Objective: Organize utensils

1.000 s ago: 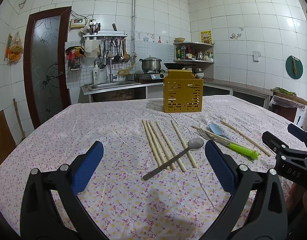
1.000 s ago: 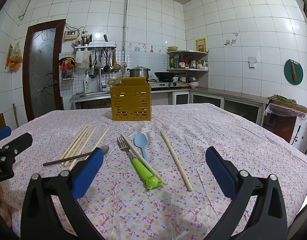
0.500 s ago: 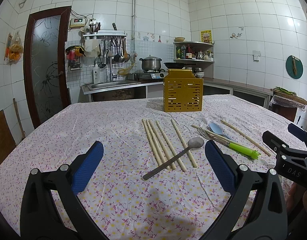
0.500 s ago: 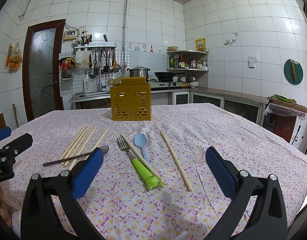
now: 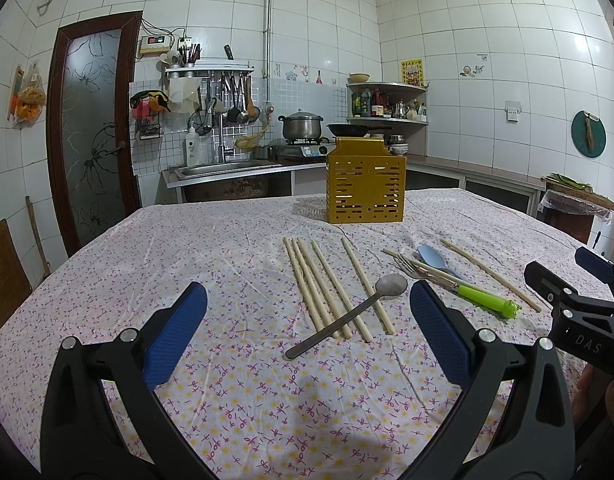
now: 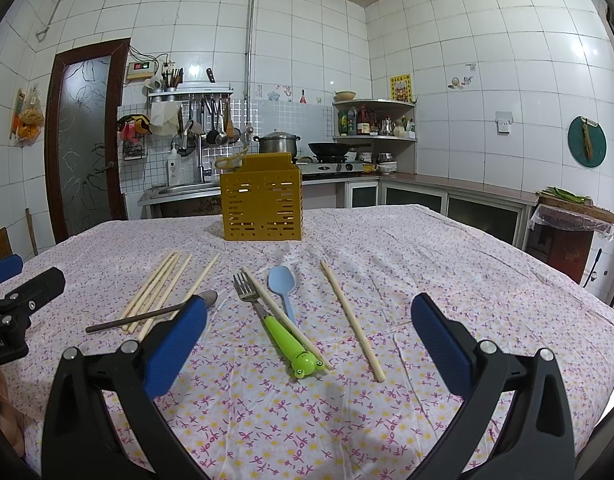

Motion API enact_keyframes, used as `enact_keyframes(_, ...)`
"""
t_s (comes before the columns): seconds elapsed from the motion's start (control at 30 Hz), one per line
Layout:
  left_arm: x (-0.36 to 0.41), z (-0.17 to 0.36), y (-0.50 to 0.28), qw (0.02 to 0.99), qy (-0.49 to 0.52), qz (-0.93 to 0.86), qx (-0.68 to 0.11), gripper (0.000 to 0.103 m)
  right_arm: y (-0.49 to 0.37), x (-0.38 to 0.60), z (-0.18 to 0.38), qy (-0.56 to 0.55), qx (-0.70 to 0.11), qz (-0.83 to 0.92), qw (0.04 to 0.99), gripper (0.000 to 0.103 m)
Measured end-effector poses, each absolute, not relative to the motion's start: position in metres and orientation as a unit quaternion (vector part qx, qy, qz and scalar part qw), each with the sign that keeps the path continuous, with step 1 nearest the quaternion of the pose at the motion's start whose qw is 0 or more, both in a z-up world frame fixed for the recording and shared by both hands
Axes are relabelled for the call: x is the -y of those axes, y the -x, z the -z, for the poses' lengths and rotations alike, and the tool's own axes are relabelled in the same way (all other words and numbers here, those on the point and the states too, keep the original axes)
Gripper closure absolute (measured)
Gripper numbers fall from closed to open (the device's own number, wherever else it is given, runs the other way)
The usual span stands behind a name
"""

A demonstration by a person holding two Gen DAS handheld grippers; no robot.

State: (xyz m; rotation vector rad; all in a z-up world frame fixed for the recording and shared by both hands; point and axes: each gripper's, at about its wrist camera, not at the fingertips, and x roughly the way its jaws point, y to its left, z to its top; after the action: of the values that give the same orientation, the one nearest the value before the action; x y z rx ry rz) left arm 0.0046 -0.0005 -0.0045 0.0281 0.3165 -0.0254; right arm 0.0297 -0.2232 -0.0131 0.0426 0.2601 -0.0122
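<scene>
A yellow slotted utensil holder point(image 5: 365, 185) stands upright at the far middle of the table point(image 6: 262, 205). Several wooden chopsticks point(image 5: 322, 285) lie side by side in front of it point(image 6: 159, 290). A metal spoon point(image 5: 349, 313) lies across them point(image 6: 151, 314). A fork with a green frog handle point(image 6: 279, 322), a light blue spoon point(image 6: 282, 286) and two more chopsticks point(image 6: 350, 318) lie to the right point(image 5: 467, 290). My left gripper point(image 5: 307, 334) is open and empty above the near table. My right gripper point(image 6: 307, 338) is open and empty, near the fork handle.
The table has a floral cloth point(image 5: 187, 264). Behind it are a sink counter point(image 5: 223, 168), a stove with a pot point(image 5: 301, 128) and a corner shelf. A dark door point(image 5: 93, 136) is at the left. A low cabinet point(image 6: 571, 232) stands at the right.
</scene>
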Motion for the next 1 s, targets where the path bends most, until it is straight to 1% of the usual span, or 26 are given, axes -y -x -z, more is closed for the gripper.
enact_keyframes(1.0, 0.0015, 0.0059, -0.0027, 0.987, -0.017, 0.011, -0.157, 0.005, -0.029, 0.2257, 0.0138, -0.022, -0.126, 0.009, 0.992, 0.004)
